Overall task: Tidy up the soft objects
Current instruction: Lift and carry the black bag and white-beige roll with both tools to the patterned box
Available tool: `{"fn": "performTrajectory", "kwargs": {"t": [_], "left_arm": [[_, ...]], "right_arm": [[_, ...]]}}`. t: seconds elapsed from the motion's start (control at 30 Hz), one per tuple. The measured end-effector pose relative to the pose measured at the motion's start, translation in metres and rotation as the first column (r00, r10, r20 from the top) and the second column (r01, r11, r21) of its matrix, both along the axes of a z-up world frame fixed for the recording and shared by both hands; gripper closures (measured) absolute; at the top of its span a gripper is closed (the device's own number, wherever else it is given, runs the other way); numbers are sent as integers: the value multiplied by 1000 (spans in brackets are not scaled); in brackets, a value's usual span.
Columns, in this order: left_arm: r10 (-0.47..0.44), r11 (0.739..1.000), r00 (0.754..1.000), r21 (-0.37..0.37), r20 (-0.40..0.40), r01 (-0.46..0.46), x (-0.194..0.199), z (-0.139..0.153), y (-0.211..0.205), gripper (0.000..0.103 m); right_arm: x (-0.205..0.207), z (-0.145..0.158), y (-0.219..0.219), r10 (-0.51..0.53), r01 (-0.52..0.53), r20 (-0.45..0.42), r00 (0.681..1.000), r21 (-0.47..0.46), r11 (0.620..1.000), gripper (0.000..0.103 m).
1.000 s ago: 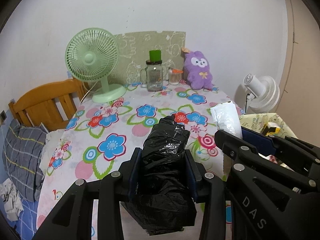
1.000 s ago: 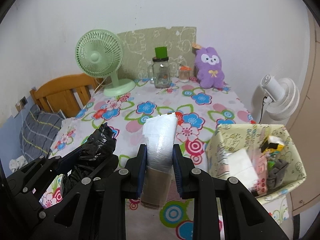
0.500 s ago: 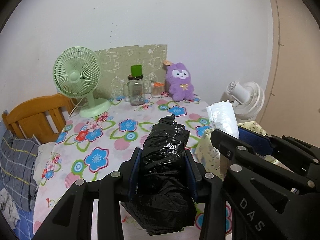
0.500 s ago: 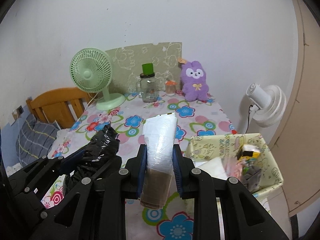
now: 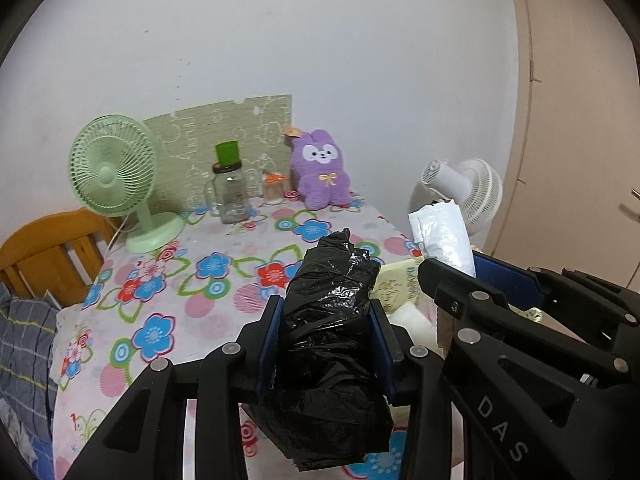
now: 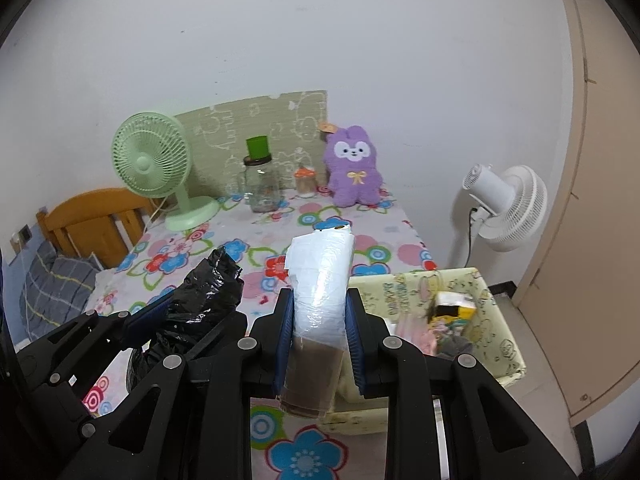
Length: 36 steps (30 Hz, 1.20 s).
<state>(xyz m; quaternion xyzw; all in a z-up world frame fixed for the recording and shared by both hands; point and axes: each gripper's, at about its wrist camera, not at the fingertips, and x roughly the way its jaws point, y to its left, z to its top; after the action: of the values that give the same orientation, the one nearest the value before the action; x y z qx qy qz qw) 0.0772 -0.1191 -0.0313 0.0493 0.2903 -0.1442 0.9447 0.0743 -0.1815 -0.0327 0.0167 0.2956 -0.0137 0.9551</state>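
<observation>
Right wrist view: clear bag roll is clamped by right gripper, black bag roll by left gripper; neither is binned yet.

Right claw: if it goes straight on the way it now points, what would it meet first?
Probably the flowered tablecloth. The right claw, shut on the white plastic roll, points down over the table, left of the yellow storage box. No object stands on that line; depth is unclear.
</observation>
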Motion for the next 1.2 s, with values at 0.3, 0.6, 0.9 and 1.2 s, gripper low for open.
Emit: {"fn": "performTrajectory", "kwargs": {"t": [0.3, 0.6, 0.9, 1.2], "left_arm": [[-55, 998, 998, 15, -4, 55, 9, -5, -35, 61], [-85, 996, 996, 17, -17, 86, 20, -12, -62, 61], [-131, 991, 989, 25, -64, 133, 35, -30, -86, 61], [-159, 986, 980, 36, -123, 165, 52, -51, -107, 59]], "right_arm": [[5, -4, -35, -56, 56, -8, 998, -2, 998, 75], [13, -14, -68, -109, 109, -25, 994, 25, 994, 75], [22, -29, -96, -156, 158, -62, 986, 34, 987, 75], [34, -45, -117, -182, 187, -102, 978, 43, 981, 75]]}}
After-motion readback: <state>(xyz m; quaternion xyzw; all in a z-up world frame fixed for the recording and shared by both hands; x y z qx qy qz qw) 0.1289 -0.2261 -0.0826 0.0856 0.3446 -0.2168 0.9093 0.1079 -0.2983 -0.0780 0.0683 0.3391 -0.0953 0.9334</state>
